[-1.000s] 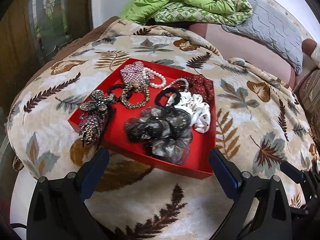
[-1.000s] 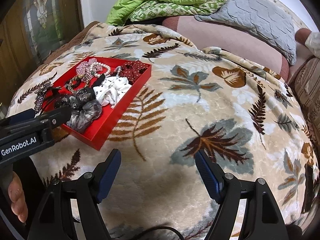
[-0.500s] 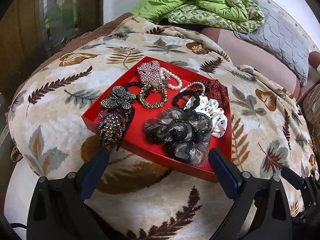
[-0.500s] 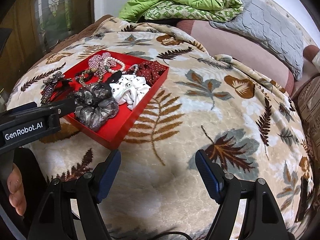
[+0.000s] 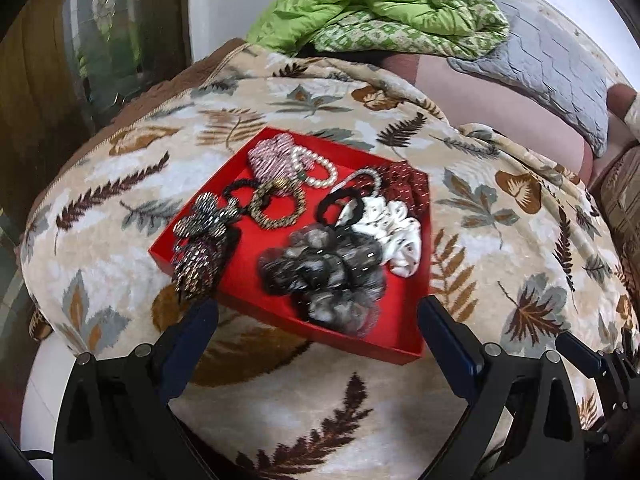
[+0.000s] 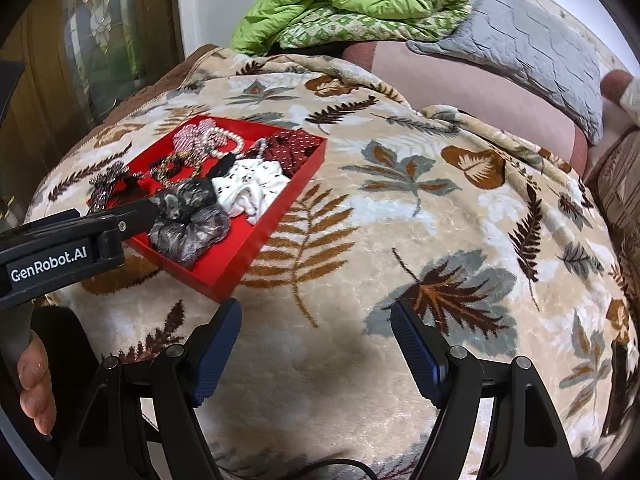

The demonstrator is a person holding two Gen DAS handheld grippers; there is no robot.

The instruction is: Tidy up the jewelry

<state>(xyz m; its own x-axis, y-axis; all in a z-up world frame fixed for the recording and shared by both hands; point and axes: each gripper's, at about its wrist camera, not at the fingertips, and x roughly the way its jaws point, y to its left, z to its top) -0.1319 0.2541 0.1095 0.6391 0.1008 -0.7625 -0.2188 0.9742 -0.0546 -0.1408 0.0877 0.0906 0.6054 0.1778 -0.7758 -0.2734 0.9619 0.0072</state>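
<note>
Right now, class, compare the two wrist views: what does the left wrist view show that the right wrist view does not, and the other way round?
Only the left wrist view shows the left tool from behind, open, with the red tray straight ahead.

Only the right wrist view shows the left tool from the side, bearing a GenRobot.AI label, and fingers of the person's hand; the right tool hangs open over bare blanket.

Both show the tray, the white scrunchie, the grey scrunchie and the green quilt.
</note>
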